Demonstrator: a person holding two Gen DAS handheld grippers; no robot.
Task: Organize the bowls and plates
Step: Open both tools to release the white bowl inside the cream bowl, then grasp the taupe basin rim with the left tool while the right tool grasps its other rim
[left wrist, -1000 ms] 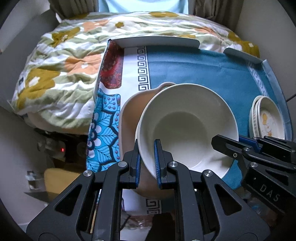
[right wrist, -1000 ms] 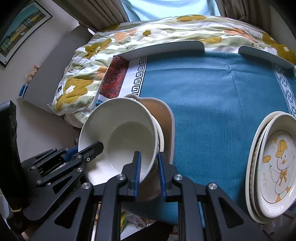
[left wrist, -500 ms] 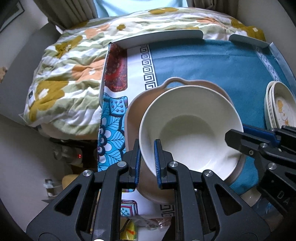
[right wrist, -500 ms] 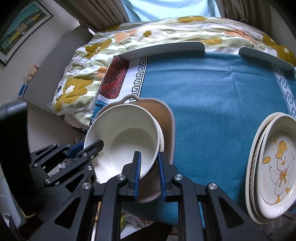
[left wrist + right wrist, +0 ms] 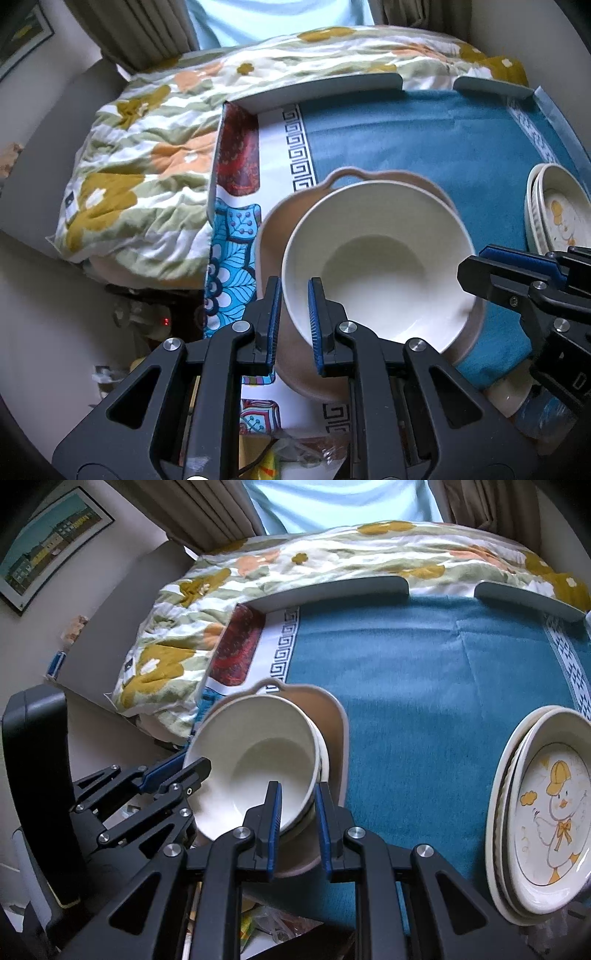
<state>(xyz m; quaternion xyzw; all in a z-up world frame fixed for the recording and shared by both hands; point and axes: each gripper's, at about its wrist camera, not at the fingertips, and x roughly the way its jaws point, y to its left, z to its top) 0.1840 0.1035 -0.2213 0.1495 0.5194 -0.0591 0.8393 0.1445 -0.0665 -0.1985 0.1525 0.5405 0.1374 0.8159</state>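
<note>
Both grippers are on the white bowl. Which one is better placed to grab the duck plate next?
Right. The duck plate lies on its side of the bowl; the left gripper sits at the bowl's far rim.

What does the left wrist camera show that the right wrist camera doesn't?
Left only: the patterned cloth edge hanging down, with a small red light below. Right only: the framed picture on the wall and the full duck plate. Both: the white bowl, pinched at its rim by each hand-held gripper, left and right, over the beige dish on the blue cloth.

Blue-clothed table (image 5: 424,686); dish (image 5: 273,236), plates (image 5: 546,808).
</note>
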